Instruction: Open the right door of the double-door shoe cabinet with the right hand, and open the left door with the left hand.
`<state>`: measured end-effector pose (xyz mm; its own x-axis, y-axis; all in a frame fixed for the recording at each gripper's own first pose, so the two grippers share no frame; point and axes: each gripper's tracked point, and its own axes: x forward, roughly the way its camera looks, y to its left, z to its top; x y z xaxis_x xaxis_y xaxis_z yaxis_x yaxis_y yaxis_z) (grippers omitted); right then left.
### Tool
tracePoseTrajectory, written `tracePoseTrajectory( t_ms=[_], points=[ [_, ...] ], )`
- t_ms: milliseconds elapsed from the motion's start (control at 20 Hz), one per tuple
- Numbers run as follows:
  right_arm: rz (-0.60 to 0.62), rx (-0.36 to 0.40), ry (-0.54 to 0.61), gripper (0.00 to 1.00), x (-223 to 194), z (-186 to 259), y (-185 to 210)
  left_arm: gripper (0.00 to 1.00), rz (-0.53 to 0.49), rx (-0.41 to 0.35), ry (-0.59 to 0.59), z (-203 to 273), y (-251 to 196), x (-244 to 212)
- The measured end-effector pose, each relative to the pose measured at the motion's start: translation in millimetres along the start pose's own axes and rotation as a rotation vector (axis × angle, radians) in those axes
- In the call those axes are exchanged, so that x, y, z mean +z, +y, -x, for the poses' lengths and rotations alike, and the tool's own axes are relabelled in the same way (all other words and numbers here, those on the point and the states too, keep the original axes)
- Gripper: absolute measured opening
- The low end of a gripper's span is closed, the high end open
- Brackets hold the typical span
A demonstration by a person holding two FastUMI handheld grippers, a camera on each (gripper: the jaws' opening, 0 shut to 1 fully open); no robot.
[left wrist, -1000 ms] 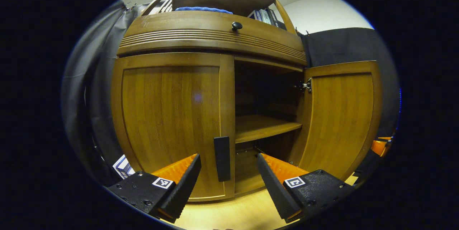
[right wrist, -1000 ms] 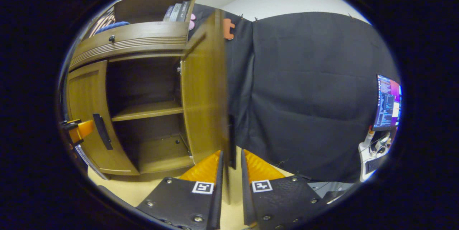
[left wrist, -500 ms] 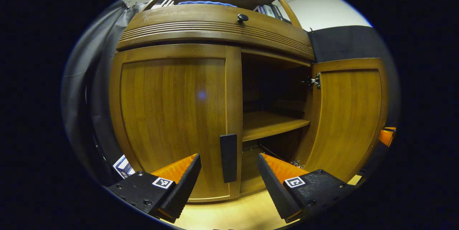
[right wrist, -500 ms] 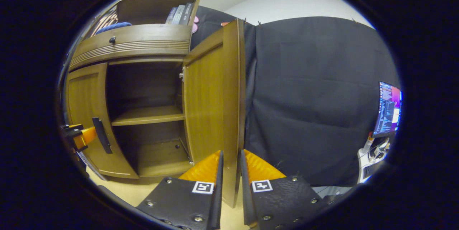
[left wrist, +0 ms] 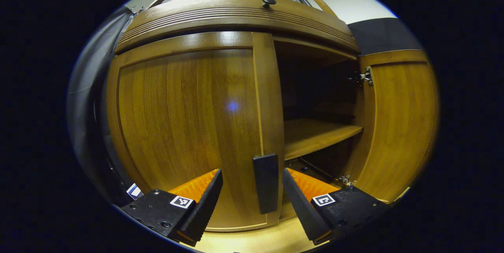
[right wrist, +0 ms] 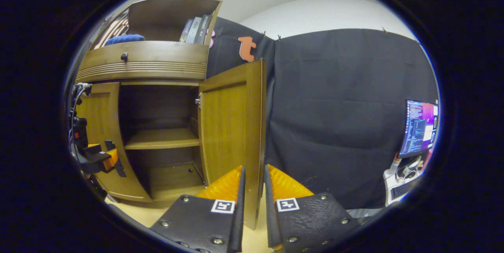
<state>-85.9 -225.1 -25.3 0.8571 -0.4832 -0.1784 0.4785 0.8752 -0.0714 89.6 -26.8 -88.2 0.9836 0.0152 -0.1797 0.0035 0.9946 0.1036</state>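
— Tongs first, from the left: why are the left tongs (left wrist: 252, 201) spread so wide in front of the left door (left wrist: 185, 127)?

— Their fingers stand apart on either side of the dark handle (left wrist: 266, 184), which hangs on that door's right edge. Neither finger touches it; I'd say the spread is there so the handle can pass between them before they pinch. The left door lies flat against the shoe cabinet (left wrist: 236, 12), shut.

— And in the middle?

— An open compartment with a shelf (left wrist: 315, 136) and darkness behind it. The right door (left wrist: 397, 123) hangs swung out on its hinge (left wrist: 366, 76), at the right side of the cabinet.

— So why are the right tongs (right wrist: 252, 194) held where they are?

— In the right gripper view the door's free edge runs down between the two fingers, which sit close on either side. I judge they are pinching that edge, probably to steady the door at its open angle. Off to the far left of that view the left tongs sit at the left door's handle, so the left door looks like the remaining step
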Motion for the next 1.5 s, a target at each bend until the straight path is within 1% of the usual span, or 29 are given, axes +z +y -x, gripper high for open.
tracePoseTrajectory(
  t_ms=[150, 200, 300, 350, 500, 600, 700, 950, 1250, 1300, 1350, 1400, 1500],
  points=[
    [0.006, -0.027, 0.001, 0.24, -1.2, 10.1, -7.5, 0.99, 0.000, -0.002, 0.008, -4.0, -0.3, -4.8],
    [0.002, -0.035, 0.004, 0.24, -4.0, 13.0, -12.5, 0.99, -0.002, 0.002, 0.014, -3.1, 0.9, -5.4],
    [-0.006, -0.053, 0.007, 0.24, -7.0, 17.7, -17.5, 0.94, 0.007, -0.024, -0.003, -7.7, -3.9, -3.4],
    [-0.010, -0.060, 0.009, 0.24, -7.6, 19.1, -18.6, 0.87, 0.001, -0.046, 0.001, -11.1, -9.3, -4.4],
    [-0.015, -0.073, 0.014, 0.24, -11.2, 22.7, -20.2, 0.59, -0.011, -0.085, 0.001, -10.0, -24.8, -5.5],
    [-0.013, -0.078, 0.016, 0.24, -13.4, 26.5, -21.4, 0.40, -0.013, -0.081, 0.002, -10.9, -26.4, -4.3],
    [-0.012, -0.082, 0.017, 0.24, -14.0, 29.2, -23.3, 0.34, -0.001, -0.085, 0.003, -10.9, -26.8, -5.0],
    [-0.023, -0.096, 0.009, 0.24, -12.2, 35.6, -32.0, 0.30, 0.020, -0.096, 0.015, -6.2, -27.1, -4.3],
    [-0.042, -0.090, 0.007, 0.25, -12.1, 40.5, -40.0, 0.31, 0.044, -0.109, 0.024, 14.6, -27.3, -6.3],
    [-0.045, -0.087, 0.008, 0.25, -14.1, 41.2, -41.2, 0.29, 0.044, -0.109, 0.025, 18.6, -27.5, -6.9],
    [-0.047, -0.084, 0.009, 0.25, -13.9, 42.7, -42.6, 0.29, 0.044, -0.109, 0.026, 22.6, -26.9, -6.9],
    [-0.049, -0.079, 0.012, 0.24, -14.9, 42.9, -44.2, 0.31, 0.047, -0.109, 0.026, 27.0, -27.4, -6.9],
    [-0.050, -0.069, 0.016, 0.25, -16.8, 44.0, -47.7, 0.31, 0.053, -0.108, 0.029, 35.5, -27.1, -7.0]
  ],
)
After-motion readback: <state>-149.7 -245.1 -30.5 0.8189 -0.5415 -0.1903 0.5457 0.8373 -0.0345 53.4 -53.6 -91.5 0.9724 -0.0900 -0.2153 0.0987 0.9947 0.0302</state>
